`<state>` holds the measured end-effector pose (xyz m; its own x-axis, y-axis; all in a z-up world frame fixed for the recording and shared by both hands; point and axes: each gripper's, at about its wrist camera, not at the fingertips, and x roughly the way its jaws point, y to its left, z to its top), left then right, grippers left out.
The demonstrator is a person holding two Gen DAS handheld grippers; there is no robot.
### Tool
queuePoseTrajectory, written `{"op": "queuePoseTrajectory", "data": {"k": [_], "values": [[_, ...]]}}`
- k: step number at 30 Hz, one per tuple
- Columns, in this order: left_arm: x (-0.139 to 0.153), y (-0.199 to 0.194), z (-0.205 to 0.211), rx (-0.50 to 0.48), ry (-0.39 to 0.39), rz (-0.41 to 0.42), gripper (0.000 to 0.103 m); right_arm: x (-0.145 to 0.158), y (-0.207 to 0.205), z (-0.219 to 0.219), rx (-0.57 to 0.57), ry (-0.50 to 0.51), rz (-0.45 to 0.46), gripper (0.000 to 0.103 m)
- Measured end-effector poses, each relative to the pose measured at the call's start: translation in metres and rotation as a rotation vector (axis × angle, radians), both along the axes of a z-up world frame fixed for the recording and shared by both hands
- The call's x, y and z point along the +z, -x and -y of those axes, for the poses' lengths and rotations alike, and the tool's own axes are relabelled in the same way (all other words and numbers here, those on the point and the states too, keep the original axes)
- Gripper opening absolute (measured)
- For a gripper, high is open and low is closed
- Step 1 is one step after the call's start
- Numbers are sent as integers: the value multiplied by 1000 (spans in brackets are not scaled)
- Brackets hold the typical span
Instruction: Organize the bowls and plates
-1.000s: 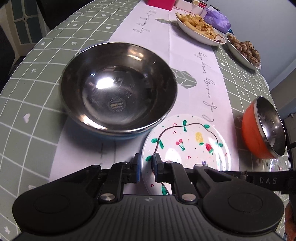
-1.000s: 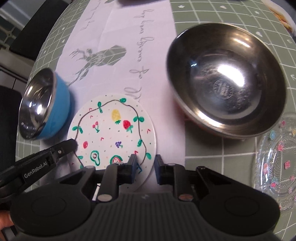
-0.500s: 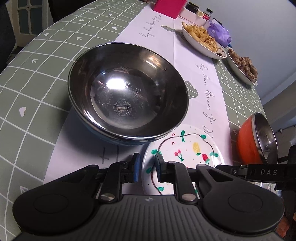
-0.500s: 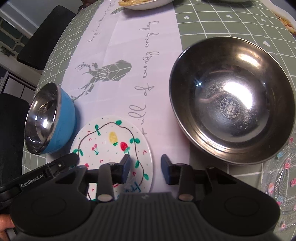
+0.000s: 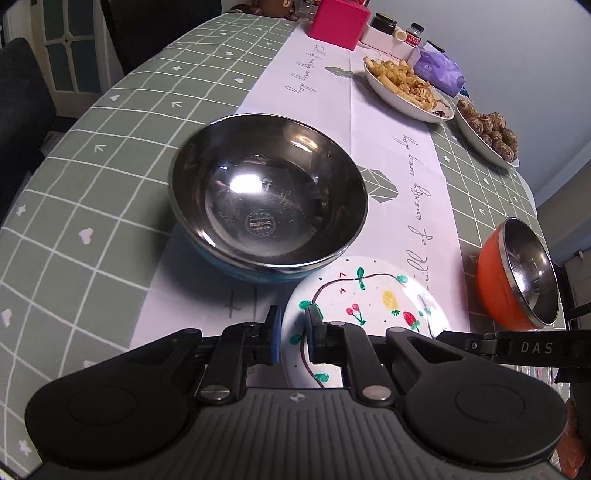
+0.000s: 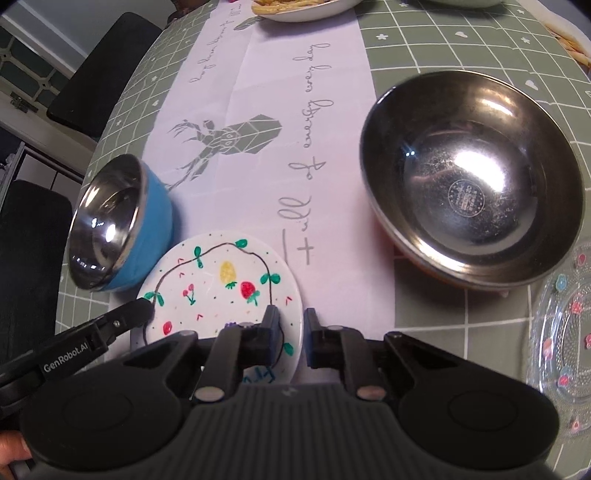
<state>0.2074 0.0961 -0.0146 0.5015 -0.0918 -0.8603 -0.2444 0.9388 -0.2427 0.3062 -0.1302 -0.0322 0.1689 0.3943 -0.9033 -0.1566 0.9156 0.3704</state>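
A white plate painted with fruit (image 5: pixel 373 302) (image 6: pixel 225 288) is held between my two grippers, lifted off the table. My left gripper (image 5: pixel 293 328) is shut on its left rim. My right gripper (image 6: pixel 290 328) straddles the right rim, its jaws a little apart. A steel bowl with a blue outside (image 5: pixel 267 199) (image 6: pixel 118 225) sits just beyond the plate's left side. A steel bowl with an orange outside (image 5: pixel 517 273) (image 6: pixel 472 195) sits to the right.
A clear glass plate with flower dots (image 6: pixel 565 332) lies at the right. Two dishes of food (image 5: pixel 406 88) (image 5: pixel 487 129), a pink box (image 5: pixel 338 22) and jars stand at the table's far end. Dark chairs (image 6: pixel 103 70) stand on the left.
Both grippers and the plate have risen and drawn back, so the bowls look smaller and farther. The right gripper's jaws opened half a second ago and have narrowed again around the rim.
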Motion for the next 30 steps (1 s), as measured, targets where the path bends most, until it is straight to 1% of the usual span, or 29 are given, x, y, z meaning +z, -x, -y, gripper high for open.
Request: {"op": "queuePoseTrajectory", "data": {"k": [7,12,15,20,24,30], "values": [[18,29,-6,8,-15,15,14,17,27,-5,26,-27,6,12],[31,62,-6,12,-29,15,14,30,56,-6,51,-49,12,12],[36,85,-6,14,-20,9,14,36,77,-7,72,-52,15,11],[37,126,-3,14,-4,-22,14,39,115,-3,117,-51,7,11],[32,156,3,9,6,-57,14,35,146,4,152,-36,-26,11],[30,186,15,-8,-4,-71,14,32,175,14,190,-16,-45,12]]}}
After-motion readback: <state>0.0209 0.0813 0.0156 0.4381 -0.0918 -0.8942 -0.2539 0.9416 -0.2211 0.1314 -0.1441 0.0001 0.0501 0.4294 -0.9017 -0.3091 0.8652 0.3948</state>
